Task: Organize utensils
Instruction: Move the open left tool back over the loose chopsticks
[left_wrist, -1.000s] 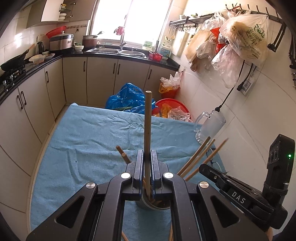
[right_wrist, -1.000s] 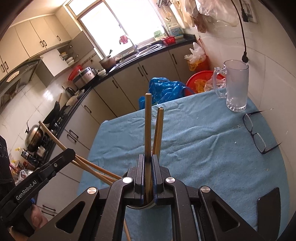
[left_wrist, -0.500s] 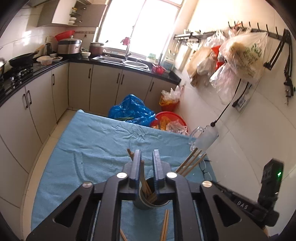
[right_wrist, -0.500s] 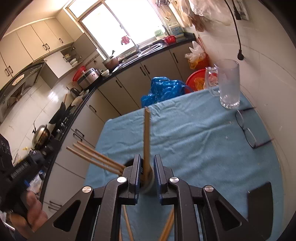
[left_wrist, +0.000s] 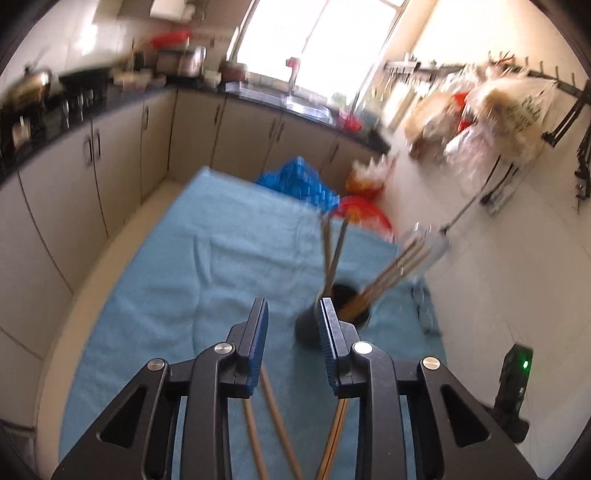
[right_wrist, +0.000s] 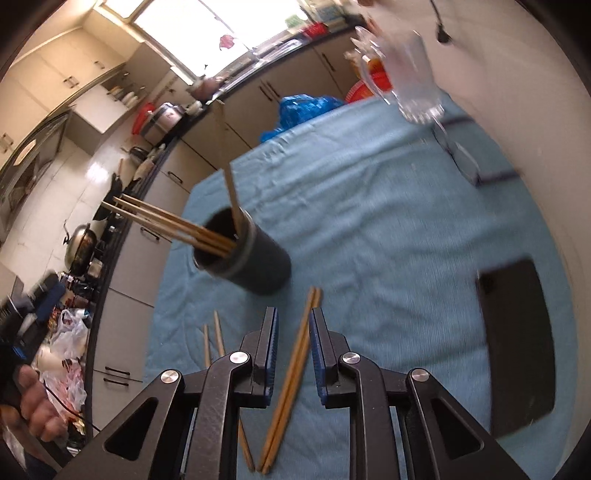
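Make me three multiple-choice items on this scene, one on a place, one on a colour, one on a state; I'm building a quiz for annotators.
1. Where do the loose chopsticks lie?
A. On the cloth, nearer the camera than the holder
B. In the glass mug
C. On the counter

2. What colour is the cloth?
A. Red
B. Light blue
C. White

3. How is the right hand-held gripper?
A. Shut on a chopstick
B. Open, holding nothing
C. Shut on the holder

Answers: 1 A, they lie flat below the black holder. 2 B, blue fabric covers the table. 3 B, a gap shows between its pads, which have just been opening.
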